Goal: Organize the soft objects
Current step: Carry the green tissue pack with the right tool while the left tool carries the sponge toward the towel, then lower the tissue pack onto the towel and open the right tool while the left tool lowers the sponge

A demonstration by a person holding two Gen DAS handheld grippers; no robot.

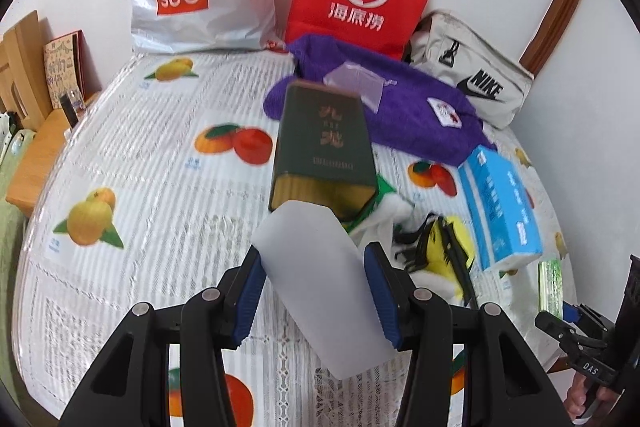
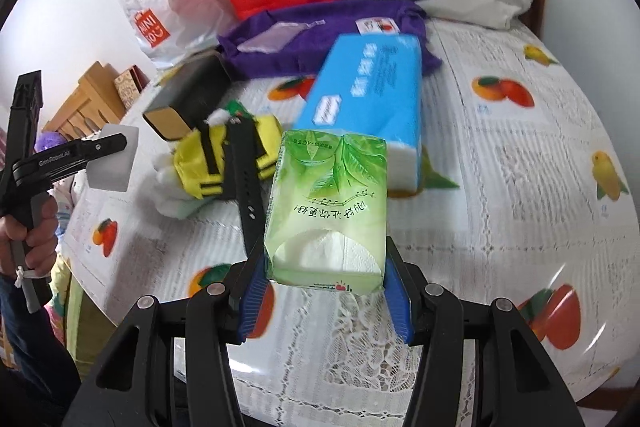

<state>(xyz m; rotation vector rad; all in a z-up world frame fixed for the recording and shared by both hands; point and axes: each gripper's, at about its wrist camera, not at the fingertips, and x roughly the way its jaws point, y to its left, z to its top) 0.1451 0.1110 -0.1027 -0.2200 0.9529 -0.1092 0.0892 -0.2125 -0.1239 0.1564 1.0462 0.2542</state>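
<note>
in the left wrist view, a dark green tin (image 1: 324,151) is lying just ahead, a purple cloth (image 1: 400,111), blue tissue box (image 1: 500,203) and yellow toy (image 1: 444,247) crowding the fruit-print tablecloth (image 1: 140,155), with bags leaning on the white wall behind; the left gripper (image 1: 316,291) is pinching a pale white block (image 1: 320,287) above the table. in the right wrist view, a black strap (image 2: 244,183) is lying beside the right gripper (image 2: 326,291), which is clamping a soft green tissue pack (image 2: 328,207), its white tissue showing.
</note>
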